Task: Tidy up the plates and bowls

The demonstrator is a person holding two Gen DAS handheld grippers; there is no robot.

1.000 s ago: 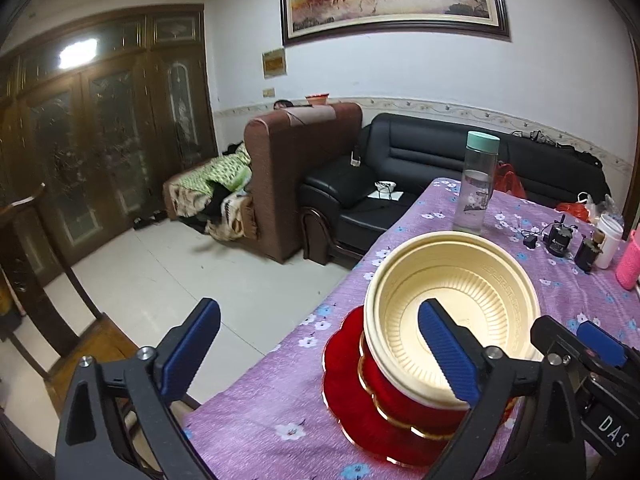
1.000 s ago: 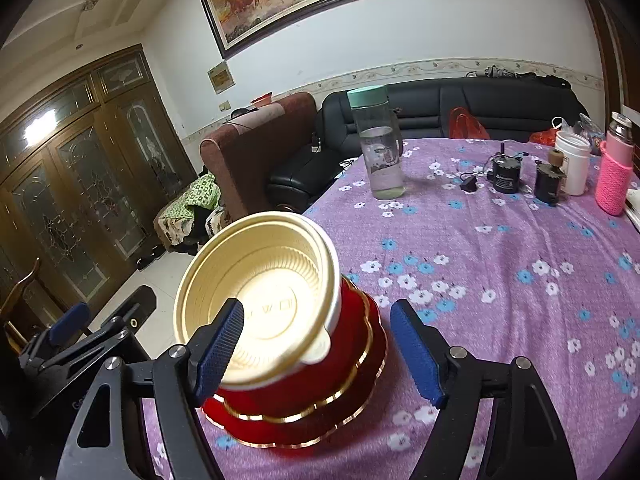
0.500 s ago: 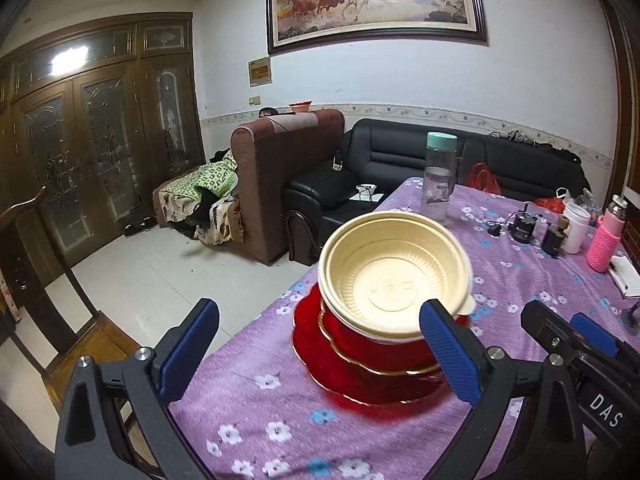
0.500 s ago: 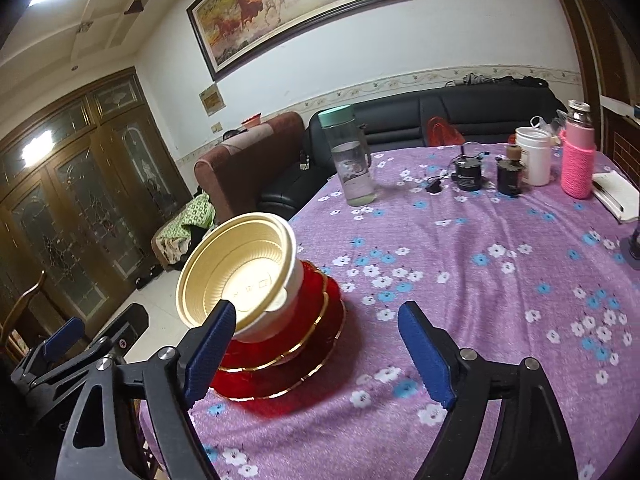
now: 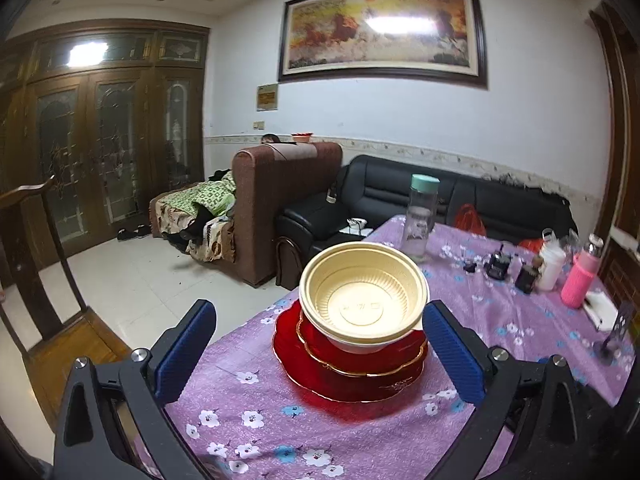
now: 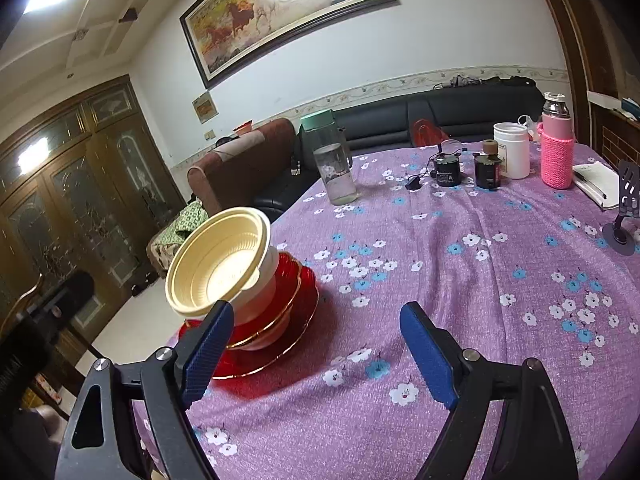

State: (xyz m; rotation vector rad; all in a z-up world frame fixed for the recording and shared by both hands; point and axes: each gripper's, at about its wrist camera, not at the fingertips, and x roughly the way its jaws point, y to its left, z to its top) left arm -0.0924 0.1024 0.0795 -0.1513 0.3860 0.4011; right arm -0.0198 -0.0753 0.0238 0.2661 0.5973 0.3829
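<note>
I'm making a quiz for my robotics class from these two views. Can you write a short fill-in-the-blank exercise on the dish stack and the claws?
1. The cream bowl sits on top of the ____ plates.
2. Both the left claw and the right claw are ____, holding nothing.
3. The water bottle has a ____ cap.
4. The tablecloth is purple with a ____ pattern.

Missing words: red; open; green; flower

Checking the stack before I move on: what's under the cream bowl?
The cream bowl sits in a red gold-rimmed dish, itself on a wider red plate. The bowl hides the dish's centre; anything there cannot be seen.
</note>
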